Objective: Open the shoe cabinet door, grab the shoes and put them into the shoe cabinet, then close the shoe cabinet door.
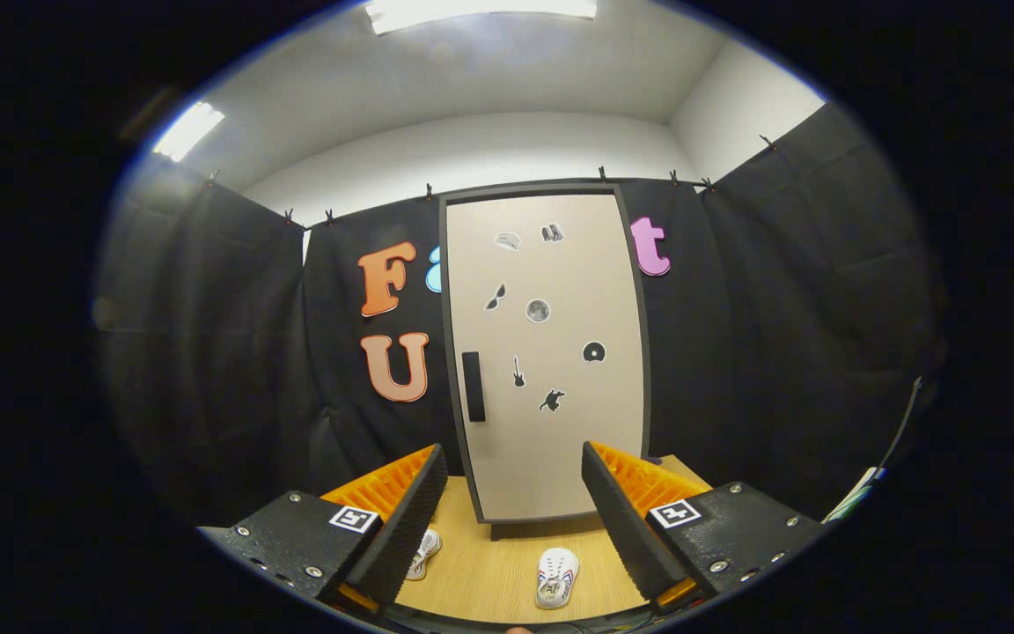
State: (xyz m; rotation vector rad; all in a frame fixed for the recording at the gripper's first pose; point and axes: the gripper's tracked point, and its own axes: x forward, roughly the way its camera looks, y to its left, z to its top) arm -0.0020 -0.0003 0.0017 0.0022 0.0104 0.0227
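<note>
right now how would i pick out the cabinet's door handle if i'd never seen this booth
Find the tall beige shoe cabinet door with a dark frame, standing shut on the wooden table beyond the open tool. Along its left edge, about mid-height, sits the black upright rectangular handle. Unlike the small stickers scattered over the door, it is a long plain bar.

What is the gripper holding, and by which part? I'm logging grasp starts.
Nothing. The gripper is open, fingers apart and empty, facing the closed cabinet door; one shoe lies between them.
</note>
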